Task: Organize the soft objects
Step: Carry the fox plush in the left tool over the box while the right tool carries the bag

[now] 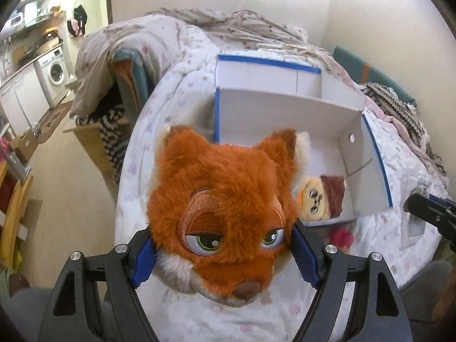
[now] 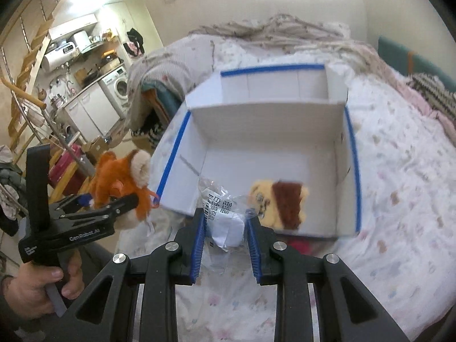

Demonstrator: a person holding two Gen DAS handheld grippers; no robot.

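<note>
An orange fox plush (image 1: 228, 188) hangs above the bed, with my left gripper (image 1: 225, 245) shut on the sides of its head. From the right wrist view the fox plush (image 2: 122, 176) and the left gripper (image 2: 114, 202) are at the left, level with the box's left front corner. My right gripper (image 2: 226, 218) is shut on a clear plastic packet (image 2: 225, 216) with a white soft piece and a printed label inside. It hangs over the front edge of a white cardboard box (image 2: 268, 125) with blue-taped rims. A yellow plush with a brown hat (image 2: 282, 202) lies in the box's front part.
The box (image 1: 285, 105) stands on a bed with a white patterned quilt (image 2: 399, 228). A pink item (image 1: 342, 235) lies on the quilt just before the box. Bunched blankets (image 1: 228, 20) lie behind it. A person's hand (image 2: 37, 287) holds the left gripper's handle. A kitchen corner with a washing machine (image 1: 55, 74) is far left.
</note>
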